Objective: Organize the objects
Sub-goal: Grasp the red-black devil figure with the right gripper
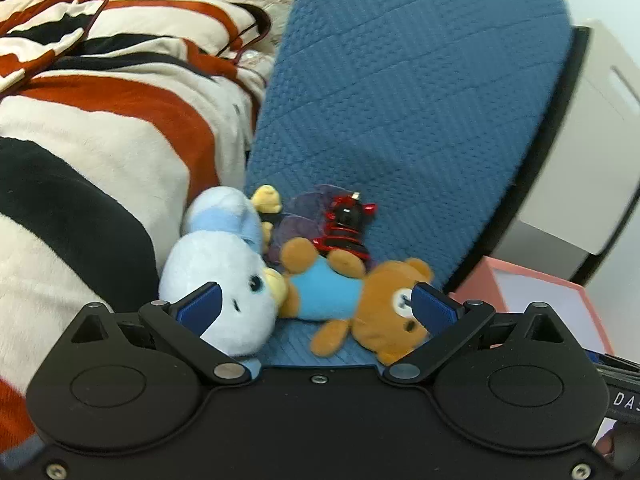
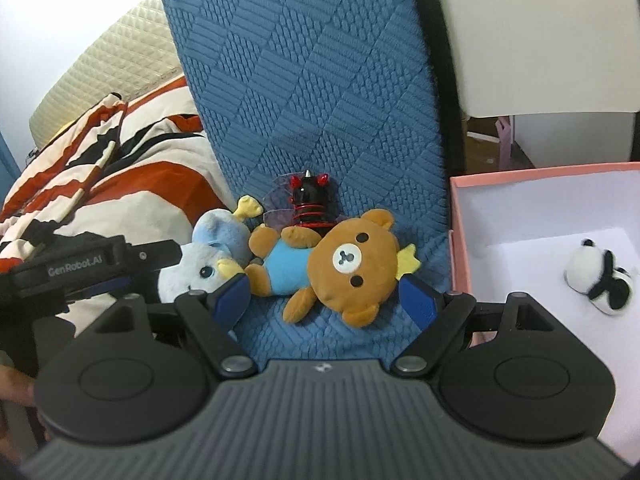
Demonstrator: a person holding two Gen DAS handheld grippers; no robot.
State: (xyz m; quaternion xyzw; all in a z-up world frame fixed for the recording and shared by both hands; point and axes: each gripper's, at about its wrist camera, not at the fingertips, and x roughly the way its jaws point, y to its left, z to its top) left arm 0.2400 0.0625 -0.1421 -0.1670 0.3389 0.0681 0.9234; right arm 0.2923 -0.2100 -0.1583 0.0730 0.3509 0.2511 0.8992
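Note:
A brown bear plush (image 2: 344, 264) in a blue shirt lies on the blue chair seat (image 2: 320, 336); it also shows in the left wrist view (image 1: 384, 312). A pale blue plush (image 1: 220, 276) lies to its left, seen too in the right wrist view (image 2: 208, 260). A black and red winged toy (image 2: 310, 208) leans on the chair back, also visible from the left wrist (image 1: 346, 228). My left gripper (image 1: 316, 304) is open, just short of both plushes. My right gripper (image 2: 326, 296) is open, with the bear's head between its fingers. A small panda plush (image 2: 600, 276) lies in the pink box (image 2: 460, 240).
A striped red, black and cream blanket (image 1: 100, 152) lies left of the chair. The blue chair back (image 2: 304, 80) rises behind the toys. The pink box (image 1: 536, 292) stands right of the chair, with white furniture (image 1: 592, 120) behind it.

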